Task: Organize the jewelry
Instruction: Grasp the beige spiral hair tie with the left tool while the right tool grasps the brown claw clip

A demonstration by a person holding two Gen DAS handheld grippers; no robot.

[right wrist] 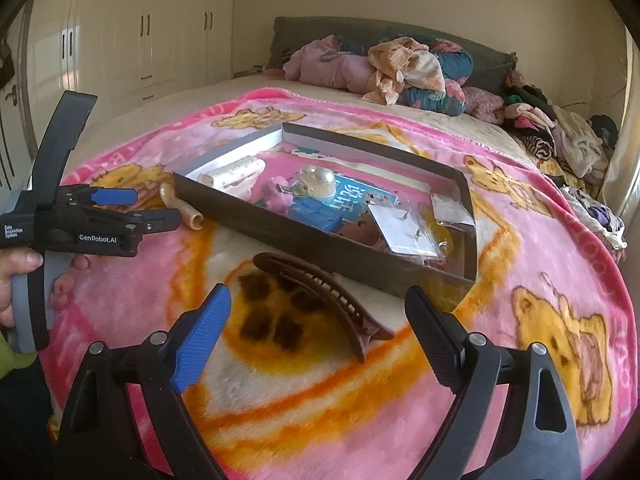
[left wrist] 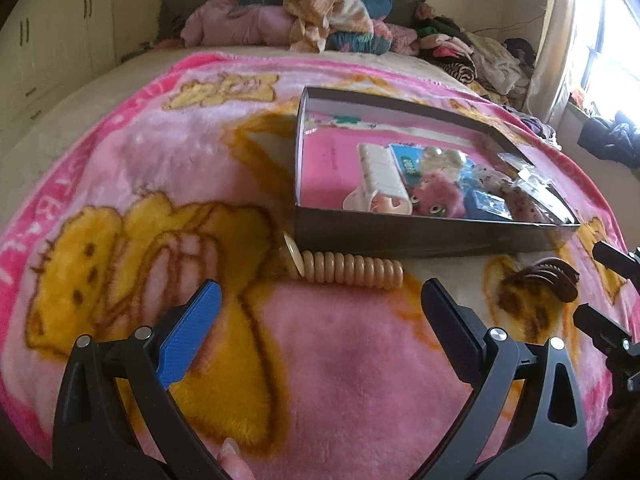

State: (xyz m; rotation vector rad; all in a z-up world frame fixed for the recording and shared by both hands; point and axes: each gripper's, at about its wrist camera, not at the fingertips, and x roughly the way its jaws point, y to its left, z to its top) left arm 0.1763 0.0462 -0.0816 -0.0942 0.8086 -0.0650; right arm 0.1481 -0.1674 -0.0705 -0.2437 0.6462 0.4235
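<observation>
We look forward from both wrists, low and close over the pink blanket (left wrist: pixel 328 360) toward the headboard; both views share the dark box (left wrist: pixel 420 236) (right wrist: pixel 320 246), the right one also catching the left claw (right wrist: pixel 158 209).

Daylight floods in from the blown-out white window (left wrist: pixel 608 40) on the right, leaving the cream wardrobe doors (right wrist: pixel 120 40) dimmer. Both fisheye views bow hard toward dark corners, and the fluffy pink cartoon-bear blanket (left wrist: pixel 320 360) looks soft, slightly smeared.
</observation>
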